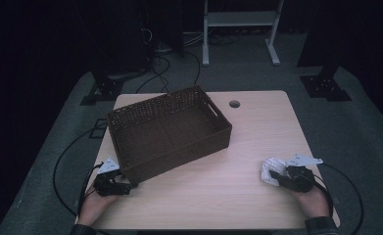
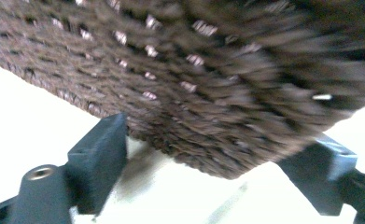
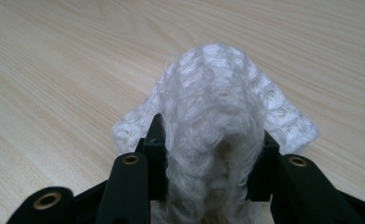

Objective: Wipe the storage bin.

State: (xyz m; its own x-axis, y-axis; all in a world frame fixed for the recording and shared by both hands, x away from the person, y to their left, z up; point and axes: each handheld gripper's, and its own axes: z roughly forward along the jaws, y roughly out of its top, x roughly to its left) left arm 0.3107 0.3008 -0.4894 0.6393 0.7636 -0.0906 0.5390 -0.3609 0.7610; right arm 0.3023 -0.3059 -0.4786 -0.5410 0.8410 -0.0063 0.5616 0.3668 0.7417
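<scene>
A dark brown woven basket (image 1: 169, 129) stands turned at an angle on the left half of the light wooden table (image 1: 257, 132). My left gripper (image 1: 129, 185) sits at its near left corner. In the left gripper view the jaws of this left gripper (image 2: 213, 158) stand wide apart with the basket's (image 2: 194, 70) bottom corner between them, the tips close against its walls; I see no firm pinch. My right gripper (image 1: 276, 175) rests near the table's right front and is shut on a white knitted cloth (image 1: 270, 166). That cloth (image 3: 217, 84) bulges up and forward out of the right gripper (image 3: 208, 154).
A round cable hole (image 1: 234, 104) lies in the table behind the basket. Black cables (image 1: 61, 166) trail off both front corners. Beyond the table a white frame (image 1: 240, 24) and dark stands stand on the grey floor.
</scene>
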